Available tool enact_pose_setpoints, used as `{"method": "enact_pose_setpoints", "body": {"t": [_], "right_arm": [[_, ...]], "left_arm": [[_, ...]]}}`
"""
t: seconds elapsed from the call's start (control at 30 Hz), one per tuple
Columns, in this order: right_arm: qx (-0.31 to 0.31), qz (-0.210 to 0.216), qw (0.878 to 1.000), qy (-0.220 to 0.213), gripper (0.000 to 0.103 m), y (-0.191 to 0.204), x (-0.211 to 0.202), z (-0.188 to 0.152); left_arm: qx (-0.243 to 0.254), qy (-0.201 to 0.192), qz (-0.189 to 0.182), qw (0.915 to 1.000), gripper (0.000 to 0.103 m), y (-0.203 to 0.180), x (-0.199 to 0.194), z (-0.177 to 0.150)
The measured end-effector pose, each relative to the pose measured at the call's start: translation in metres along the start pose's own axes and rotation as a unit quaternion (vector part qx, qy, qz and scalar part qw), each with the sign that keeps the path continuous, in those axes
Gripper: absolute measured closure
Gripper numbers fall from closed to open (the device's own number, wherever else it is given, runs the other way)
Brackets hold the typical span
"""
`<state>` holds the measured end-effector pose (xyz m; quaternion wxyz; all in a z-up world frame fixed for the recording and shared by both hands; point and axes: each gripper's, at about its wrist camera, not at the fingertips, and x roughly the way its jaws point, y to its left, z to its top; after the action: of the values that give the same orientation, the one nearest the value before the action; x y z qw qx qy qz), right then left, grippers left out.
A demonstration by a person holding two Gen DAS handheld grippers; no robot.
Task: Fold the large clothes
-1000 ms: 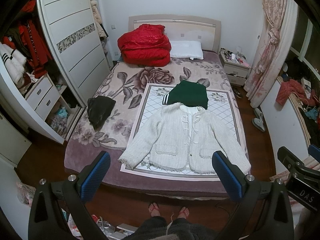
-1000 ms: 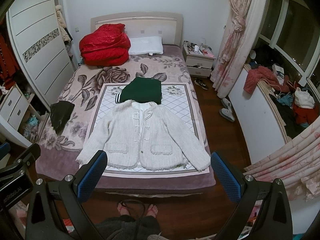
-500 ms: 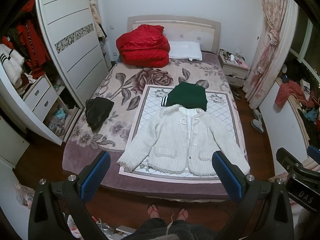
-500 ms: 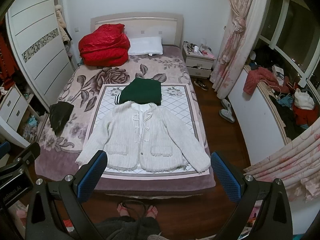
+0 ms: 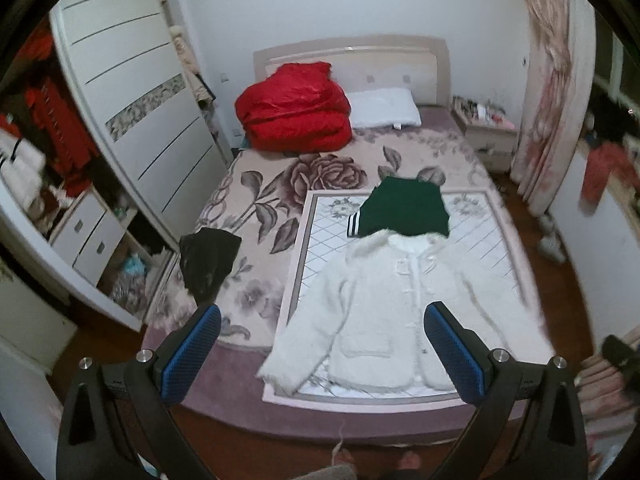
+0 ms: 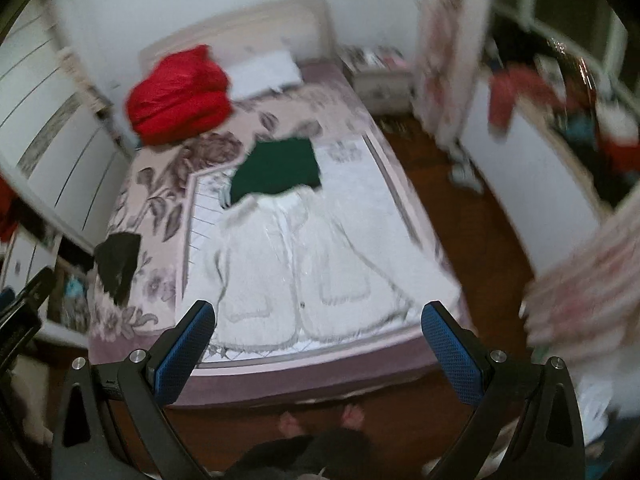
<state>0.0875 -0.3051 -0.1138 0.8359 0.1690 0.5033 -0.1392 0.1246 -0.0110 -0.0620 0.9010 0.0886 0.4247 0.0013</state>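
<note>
A white fluffy jacket (image 5: 396,312) lies spread flat, front up, on a white quilted mat (image 5: 320,232) at the foot of the bed; it also shows in the right wrist view (image 6: 312,272). A folded green garment (image 5: 404,208) lies just beyond its collar, also in the right wrist view (image 6: 278,172). My left gripper (image 5: 320,344) is open and empty, held above the bed's foot end. My right gripper (image 6: 318,340) is open and empty, also above the foot end. Neither touches the jacket.
A red duvet (image 5: 294,114) and a white pillow (image 5: 384,108) lie at the headboard. A black garment (image 5: 208,258) lies at the bed's left edge. A wardrobe (image 5: 140,120) stands left, a nightstand (image 5: 486,134) and curtain (image 5: 548,92) right. My feet (image 6: 320,418) are on the wooden floor.
Both grippers have moved closer to the bed and stay open. The left view has swung right, the right view has tilted and is blurred by motion. The clothes have not moved.
</note>
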Motion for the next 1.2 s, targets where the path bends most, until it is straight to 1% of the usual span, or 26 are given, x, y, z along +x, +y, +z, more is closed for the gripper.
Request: {"method": "enact_pose_setpoints", "body": {"t": [0.07, 0.1, 0.17, 0.27, 0.3, 0.33, 0.37, 0.47, 0.5, 0.57, 0.63, 0.67, 0.7, 0.73, 0.77, 0.83, 0.87, 0.9, 0.93, 1.0, 1.03, 1.07, 1.1, 1.13, 1.17, 1.2], "right_arm": [[0.039, -0.004, 0.999, 0.020, 0.021, -0.029, 0.046, -0.007], [0.053, -0.012, 0.998, 0.034, 0.025, -0.042, 0.070, -0.012], [0.090, -0.017, 0.994, 0.062, 0.025, -0.072, 0.120, -0.021], [0.168, -0.009, 0.981, 0.100, 0.025, -0.129, 0.201, -0.037], [0.199, -0.007, 0.974, 0.112, 0.025, -0.151, 0.232, -0.043], [0.199, -0.009, 0.970, 0.139, 0.025, -0.171, 0.258, -0.049], [0.227, -0.003, 0.963, 0.146, 0.025, -0.195, 0.295, -0.056], [0.282, -0.001, 0.945, 0.165, 0.025, -0.245, 0.378, -0.069], [0.311, 0.001, 0.935, 0.169, 0.025, -0.267, 0.411, -0.080], [0.358, 0.010, 0.918, 0.169, 0.025, -0.297, 0.460, -0.094], [0.401, 0.028, 0.900, 0.171, 0.025, -0.322, 0.504, -0.107], [0.416, 0.040, 0.893, 0.166, 0.028, -0.330, 0.520, -0.112], [0.434, 0.062, 0.886, 0.152, 0.032, -0.341, 0.543, -0.117], [0.446, 0.067, 0.880, 0.149, 0.040, -0.346, 0.557, -0.121], [0.460, 0.070, 0.873, 0.146, 0.057, -0.350, 0.569, -0.125], [0.491, 0.063, 0.861, 0.119, 0.079, -0.361, 0.584, -0.130], [0.500, 0.061, 0.858, 0.098, 0.087, -0.364, 0.585, -0.130], [0.507, 0.054, 0.857, 0.077, 0.088, -0.365, 0.583, -0.129], [0.513, 0.053, 0.855, 0.062, 0.088, -0.362, 0.580, -0.129], [0.527, 0.078, 0.845, 0.051, 0.084, -0.360, 0.593, -0.133], [0.532, 0.096, 0.840, 0.047, 0.069, -0.358, 0.601, -0.133], [0.534, 0.109, 0.837, 0.039, 0.050, -0.355, 0.610, -0.132], [0.535, 0.117, 0.836, 0.030, 0.040, -0.351, 0.613, -0.127], [0.533, 0.118, 0.837, 0.026, 0.026, -0.346, 0.616, -0.120], [0.528, 0.106, 0.842, 0.025, 0.027, -0.340, 0.617, -0.111], [0.525, 0.103, 0.845, 0.016, 0.035, -0.334, 0.617, -0.104]], "left_arm": [[0.020, 0.008, 0.014, 0.9997, 0.000, -0.017, 0.043, -0.008], [0.029, 0.015, 0.018, 0.9993, 0.000, -0.025, 0.062, -0.015], [0.041, 0.032, 0.024, 0.9984, 0.000, -0.041, 0.099, -0.029], [0.050, 0.077, 0.024, 0.9955, 0.000, -0.074, 0.159, -0.049], [0.052, 0.091, 0.026, 0.9941, 0.000, -0.087, 0.179, -0.058], [0.055, 0.103, 0.027, 0.9928, 0.000, -0.101, 0.199, -0.065], [0.058, 0.112, 0.027, 0.9917, 0.000, -0.112, 0.214, -0.071], [0.060, 0.159, 0.046, 0.9843, 0.000, -0.148, 0.273, -0.097], [0.059, 0.176, 0.052, 0.9813, 0.000, -0.157, 0.287, -0.106], [0.055, 0.213, 0.064, 0.9735, 0.000, -0.171, 0.322, -0.126], [0.056, 0.231, 0.073, 0.9687, 0.000, -0.182, 0.345, -0.139], [0.058, 0.239, 0.080, 0.9660, 0.000, -0.191, 0.361, -0.147], [0.060, 0.243, 0.082, 0.9648, 0.000, -0.198, 0.371, -0.153], [0.063, 0.247, 0.083, 0.9633, 0.000, -0.207, 0.384, -0.159], [0.067, 0.252, 0.086, 0.9616, 0.000, -0.215, 0.396, -0.164], [0.071, 0.252, 0.085, 0.9613, 0.000, -0.227, 0.414, -0.168], [0.076, 0.251, 0.083, 0.9614, 0.000, -0.234, 0.424, -0.170], [0.080, 0.251, 0.082, 0.9613, 0.000, -0.239, 0.430, -0.170], [0.083, 0.250, 0.078, 0.9617, 0.000, -0.246, 0.437, -0.172], [0.083, 0.252, 0.067, 0.9619, 0.000, -0.257, 0.451, -0.174], [0.082, 0.253, 0.061, 0.9621, 0.000, -0.262, 0.456, -0.174], [0.084, 0.253, 0.058, 0.9622, 0.000, -0.267, 0.461, -0.174], [0.086, 0.252, 0.057, 0.9622, 0.000, -0.271, 0.467, -0.172], [0.088, 0.251, 0.054, 0.9625, 0.000, -0.274, 0.472, -0.171], [0.089, 0.249, 0.054, 0.9628, 0.000, -0.276, 0.475, -0.171], [0.090, 0.247, 0.055, 0.9632, 0.000, -0.278, 0.478, -0.170]]}}
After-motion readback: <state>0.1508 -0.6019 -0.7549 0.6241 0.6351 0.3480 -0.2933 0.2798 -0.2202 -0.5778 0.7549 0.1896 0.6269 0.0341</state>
